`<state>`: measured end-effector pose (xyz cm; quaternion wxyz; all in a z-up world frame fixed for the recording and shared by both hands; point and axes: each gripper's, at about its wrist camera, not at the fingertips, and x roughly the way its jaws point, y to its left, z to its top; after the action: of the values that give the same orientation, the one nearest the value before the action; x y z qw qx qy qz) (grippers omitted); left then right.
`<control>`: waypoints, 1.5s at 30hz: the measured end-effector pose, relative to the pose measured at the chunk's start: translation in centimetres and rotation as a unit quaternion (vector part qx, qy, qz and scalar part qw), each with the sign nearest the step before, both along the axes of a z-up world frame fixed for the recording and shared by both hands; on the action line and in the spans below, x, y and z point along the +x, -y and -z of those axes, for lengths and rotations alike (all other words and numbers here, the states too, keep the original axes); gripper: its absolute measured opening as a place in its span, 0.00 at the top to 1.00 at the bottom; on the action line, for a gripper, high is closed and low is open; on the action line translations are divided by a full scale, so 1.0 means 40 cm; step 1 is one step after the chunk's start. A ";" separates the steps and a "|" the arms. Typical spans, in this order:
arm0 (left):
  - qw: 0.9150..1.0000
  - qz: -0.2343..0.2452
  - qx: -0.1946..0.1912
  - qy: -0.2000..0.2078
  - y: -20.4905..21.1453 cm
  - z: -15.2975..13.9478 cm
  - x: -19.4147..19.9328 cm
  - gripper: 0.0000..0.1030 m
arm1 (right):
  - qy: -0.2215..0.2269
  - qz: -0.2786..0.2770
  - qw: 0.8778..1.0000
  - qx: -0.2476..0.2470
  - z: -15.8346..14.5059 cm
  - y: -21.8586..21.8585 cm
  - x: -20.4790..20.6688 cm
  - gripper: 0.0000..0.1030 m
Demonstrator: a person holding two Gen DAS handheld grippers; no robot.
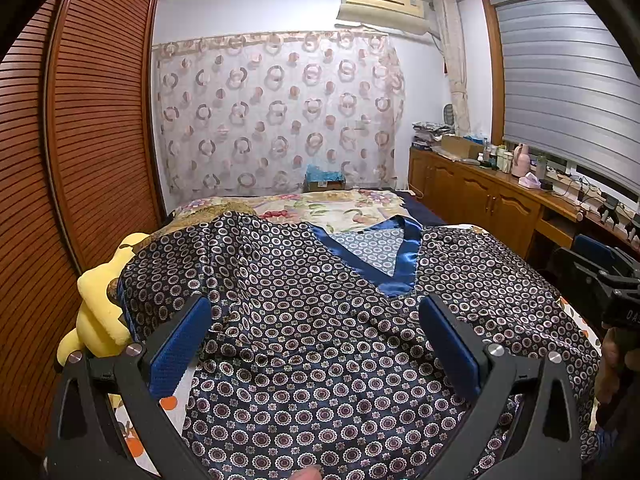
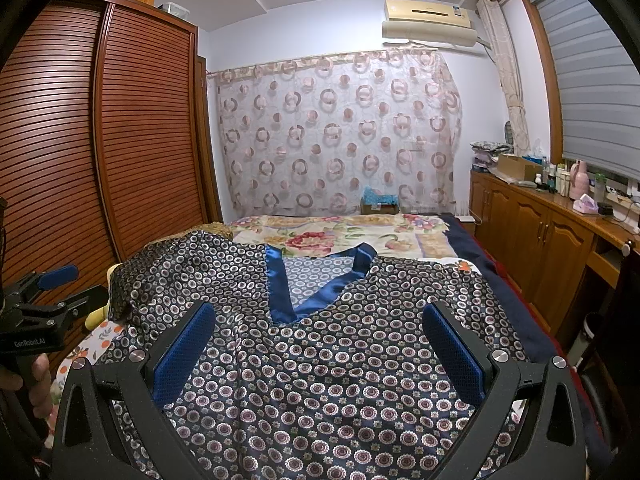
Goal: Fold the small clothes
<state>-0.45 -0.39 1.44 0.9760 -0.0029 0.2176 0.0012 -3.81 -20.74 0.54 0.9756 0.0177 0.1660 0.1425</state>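
Navy satin pyjama top (image 1: 320, 340), circle-print, V-neck: spread flat on bed (image 1: 352, 208), frame centre. Left hand-held gripper (image 1: 316, 344) and right hand-held gripper (image 2: 320, 348): fingers wide apart, empty, above fabric.

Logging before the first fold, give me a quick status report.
Left gripper and right gripper open, empty. Patterned top spread on bed, unfolded. Yellow plush toy touching its left sleeve.

Slatted wardrobe (image 2: 120, 140), ring-print curtain (image 1: 276, 112) (sheer), 1 yellow plush toy (image 1: 100, 304), wall air conditioner (image 2: 428, 20).
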 end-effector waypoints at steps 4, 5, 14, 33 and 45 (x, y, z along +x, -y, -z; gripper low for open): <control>1.000 0.001 -0.002 -0.006 -0.002 0.011 0.008 0.00 | -0.006 -0.003 1.000 -0.001 0.009 -0.002 0.006 0.00; 1.000 -0.001 -0.002 -0.009 -0.006 0.018 0.012 0.00 | -0.009 -0.005 1.000 -0.001 0.012 -0.002 0.010 0.00; 0.999 -0.013 -0.015 -0.034 -0.086 0.072 0.041 0.00 | -0.035 -0.026 0.999 -0.002 0.044 -0.006 0.051 0.00; 0.993 -0.063 -0.068 -0.077 -0.343 0.149 0.067 0.01 | -0.105 -0.090 0.990 -0.038 0.090 -0.048 0.138 0.00; 0.982 -0.089 -0.095 -0.138 -0.491 0.220 0.170 0.30 | -0.128 -0.100 0.985 -0.062 0.139 -0.107 0.191 0.00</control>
<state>6.33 19.24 -7.37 0.9278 -0.1150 0.3484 0.0682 3.84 -16.46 -5.01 0.9266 -0.0415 0.2985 0.2251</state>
